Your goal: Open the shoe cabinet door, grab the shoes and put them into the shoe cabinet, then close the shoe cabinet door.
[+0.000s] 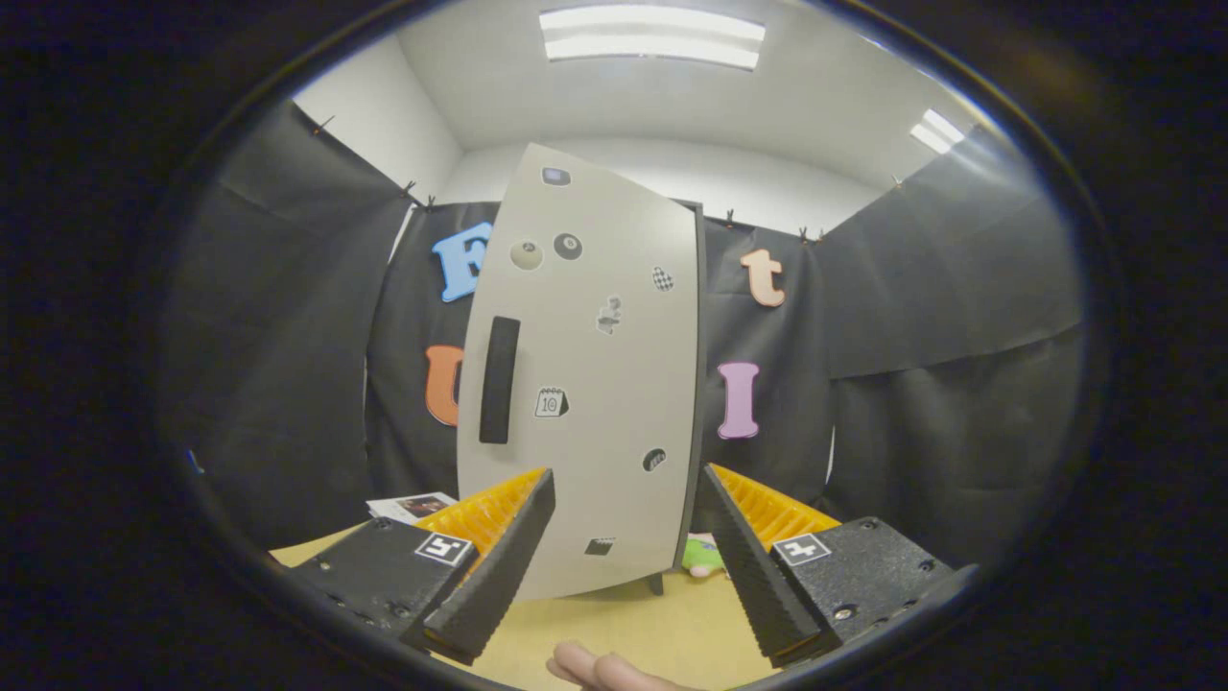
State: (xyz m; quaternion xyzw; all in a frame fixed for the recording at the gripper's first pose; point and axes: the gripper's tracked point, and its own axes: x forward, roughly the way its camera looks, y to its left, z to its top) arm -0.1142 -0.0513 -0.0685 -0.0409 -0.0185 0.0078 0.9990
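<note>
Item 1, gripper [628, 566]: hand-held, two fingers spread wide apart, gripping nothing. The left finger [489, 576] and the right finger [753, 566] angle up toward 12 o'clock, with a bare gap between their tips. Each finger mount carries a small square marker.

Item 2, fingertips of a person [600, 669]: at 6 o'clock from the gap, low between the two fingers, over the table.

Item 3, table [633, 624]: light wooden top, running under and ahead of the fingers.

Item 4, shoe cabinet [585, 384]: pale grey, standing upright on the table just ahead of the fingers at 12 o'clock, its lower front framed by the gap between them. The door faces the gripper and appears shut. A short leg shows beneath its lower right corner.

Item 5, handle [499, 379]: dark vertical bar on the door, toward its left side, at about 11 o'clock from the left fingertip.

Item 6, stickers [552, 402]: several small ones scattered over the door front; details too small to tell.

Item 7, green and pink object [703, 555]: on the table by the cabinet's lower right corner, just inside the right finger; partly hidden, so its kind cannot be told.

Item 8, printed card [413, 505]: flat on the table at 10 o'clock, beyond the left finger.

Item 9, ceiling lights [652, 36]: at 12 o'clock, above the cabinet.
</note>
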